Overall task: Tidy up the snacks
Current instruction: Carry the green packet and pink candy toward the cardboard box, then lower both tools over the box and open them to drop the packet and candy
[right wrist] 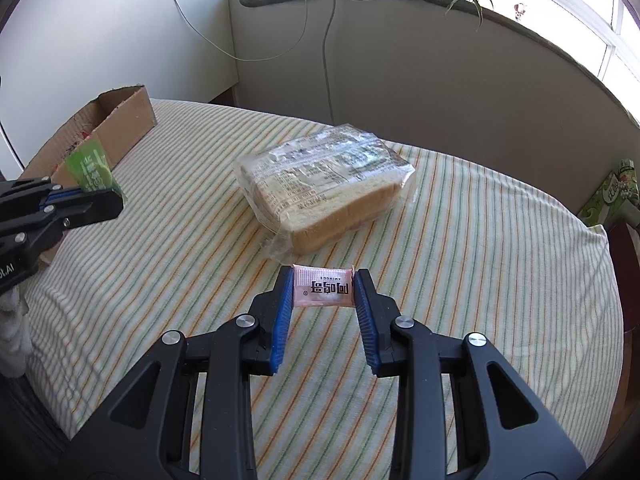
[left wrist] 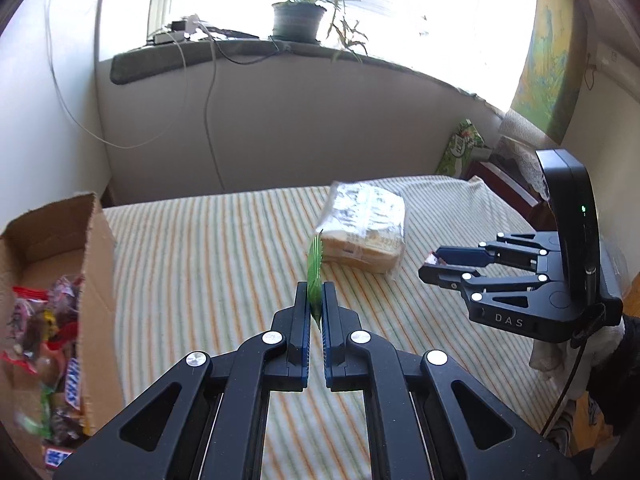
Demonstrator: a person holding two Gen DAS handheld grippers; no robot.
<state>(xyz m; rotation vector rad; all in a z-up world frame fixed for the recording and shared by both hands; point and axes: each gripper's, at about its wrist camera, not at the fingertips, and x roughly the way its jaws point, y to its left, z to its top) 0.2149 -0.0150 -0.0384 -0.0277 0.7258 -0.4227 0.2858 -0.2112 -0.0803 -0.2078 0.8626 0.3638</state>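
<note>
Snacks were mid-carry: left gripper point(left wrist: 316, 304) pinched a green sachet point(left wrist: 315, 268), right gripper point(right wrist: 323, 294) clamped a pink packet point(right wrist: 322, 290); cardboard box point(left wrist: 94, 264) drop looked next.

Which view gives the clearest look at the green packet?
The right wrist view: the green packet shows its printed face, clamped in the left gripper near the cardboard box. The left wrist view shows it only edge-on, a thin green strip between the fingers.

A striped cloth point(right wrist: 480, 280) covers the table; on it lie a bagged bread loaf point(right wrist: 324, 196) and a cardboard box point(right wrist: 120, 128) (snacks inside).
</note>
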